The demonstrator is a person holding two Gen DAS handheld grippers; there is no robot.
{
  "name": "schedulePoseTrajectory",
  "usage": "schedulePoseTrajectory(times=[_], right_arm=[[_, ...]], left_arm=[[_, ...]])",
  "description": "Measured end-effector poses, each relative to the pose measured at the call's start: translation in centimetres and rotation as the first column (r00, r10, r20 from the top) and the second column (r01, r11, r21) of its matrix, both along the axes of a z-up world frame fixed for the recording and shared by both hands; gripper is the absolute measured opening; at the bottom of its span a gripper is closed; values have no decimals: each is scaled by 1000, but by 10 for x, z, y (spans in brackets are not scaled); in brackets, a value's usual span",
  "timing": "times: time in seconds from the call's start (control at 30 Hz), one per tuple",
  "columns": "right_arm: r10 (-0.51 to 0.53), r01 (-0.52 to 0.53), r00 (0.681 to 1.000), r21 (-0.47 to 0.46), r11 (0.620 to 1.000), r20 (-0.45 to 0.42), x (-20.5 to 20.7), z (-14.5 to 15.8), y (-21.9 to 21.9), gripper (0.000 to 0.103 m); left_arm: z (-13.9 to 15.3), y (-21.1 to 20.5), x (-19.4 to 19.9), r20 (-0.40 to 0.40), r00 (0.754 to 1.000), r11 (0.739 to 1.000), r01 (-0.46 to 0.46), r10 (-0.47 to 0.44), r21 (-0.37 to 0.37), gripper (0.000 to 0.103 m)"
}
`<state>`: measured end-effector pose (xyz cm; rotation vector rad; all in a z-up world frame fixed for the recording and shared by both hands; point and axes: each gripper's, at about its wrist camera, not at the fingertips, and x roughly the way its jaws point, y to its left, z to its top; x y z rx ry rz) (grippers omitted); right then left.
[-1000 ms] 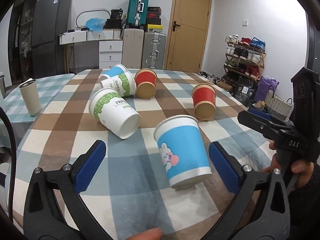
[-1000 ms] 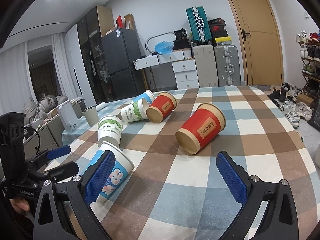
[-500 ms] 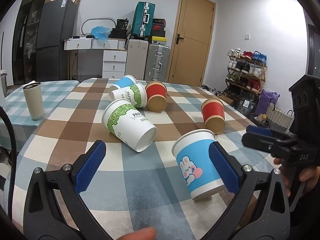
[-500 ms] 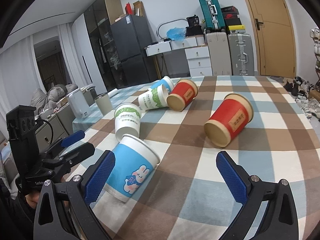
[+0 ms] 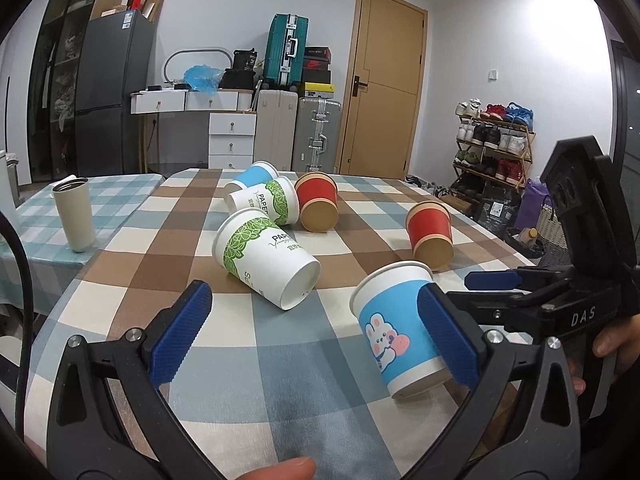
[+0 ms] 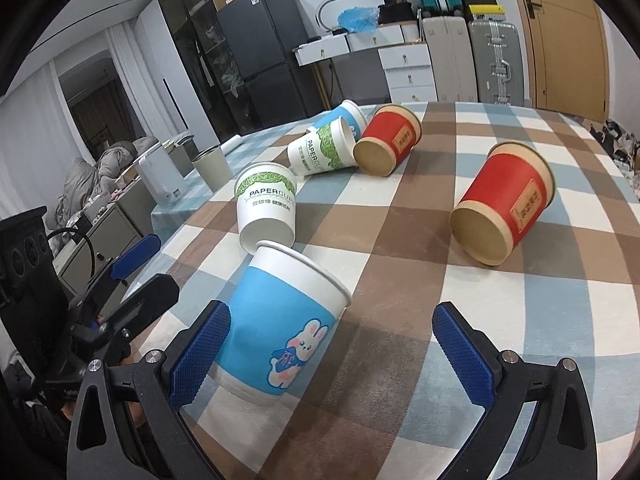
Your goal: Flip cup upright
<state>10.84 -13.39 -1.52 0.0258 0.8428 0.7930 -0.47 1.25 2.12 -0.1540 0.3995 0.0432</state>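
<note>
The blue rabbit cup (image 5: 394, 326) is being seen tilted on the checked table (image 5: 256, 344), its mouth raised toward twelve o'clock and its base edge resting on the cloth. In the left wrist view it is lying at about four o'clock, with its right side being covered by the right blue pad of the left gripper (image 5: 316, 338), whose jaws are being held wide apart and are clasping nothing. In the right wrist view the cup's lower left is being masked by the left pad of the right gripper (image 6: 332, 354), likewise spread and empty; whether that pad is touching the cup cannot be told. A green-leaf cup (image 6: 266, 210) is lying just beyond, at eleven o'clock, and its print is only partly legible.
</note>
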Motion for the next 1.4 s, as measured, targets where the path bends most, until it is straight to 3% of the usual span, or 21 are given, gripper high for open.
schedulePoseTrajectory(times=[0.2, 0.63, 0.73, 0.9, 1.0, 1.2, 1.4], right_arm=[[28, -28, 993, 1, 1000, -118, 12, -5, 10, 103], [51, -41, 953, 40, 998, -297, 37, -17, 27, 101], [53, -38, 940, 52, 998, -337, 42, -21, 26, 96], [94, -55, 919, 111, 992, -383, 43, -22, 24, 81], [111, -64, 916, 131, 989, -386, 42, -19, 22, 71], [99, -58, 936, 131, 990, -338, 38, -12, 16, 69], [52, -39, 988, 94, 995, -143, 24, 7, 9, 69]], left_arm=[[-7, -5, -3, -17, 1000, 999, -1, 2, 34, 103], [-16, 1, -1, -31, 1000, 1000, -3, 4, 19, 103], [-16, 1, -1, -32, 999, 1000, -2, 3, 19, 103], [-17, 2, -1, -32, 999, 1000, -3, 4, 19, 103], [-17, 2, -1, -32, 999, 1000, -2, 3, 19, 103], [-17, 1, -1, -31, 1000, 1000, -3, 4, 20, 103], [-20, 3, 1, -33, 999, 1000, -9, 9, 11, 103]])
